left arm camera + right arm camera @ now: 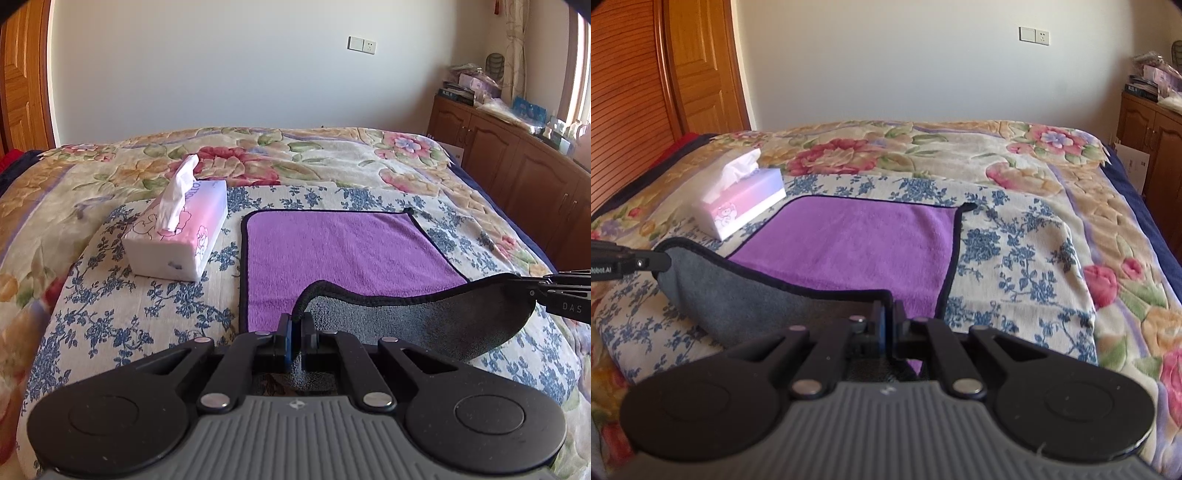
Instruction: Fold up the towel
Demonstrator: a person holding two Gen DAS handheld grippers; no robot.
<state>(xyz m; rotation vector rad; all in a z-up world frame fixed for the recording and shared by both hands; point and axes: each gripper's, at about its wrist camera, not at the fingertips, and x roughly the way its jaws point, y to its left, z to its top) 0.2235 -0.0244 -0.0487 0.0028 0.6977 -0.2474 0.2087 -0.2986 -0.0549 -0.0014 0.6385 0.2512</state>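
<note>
The purple towel (332, 254) lies on a blue-flowered cloth (122, 317) spread over the bed (295, 155). Its near edge is raised, grey underside showing. The left tongs (295, 325) are clamped on the near left corner of that edge; the right tongs (888, 314) are clamped on the near right corner. The lifted edge sags between the two. The far half of the towel lies flat. A tissue box (181, 236) stands just beside the towel's far left corner, apart from it.
</note>
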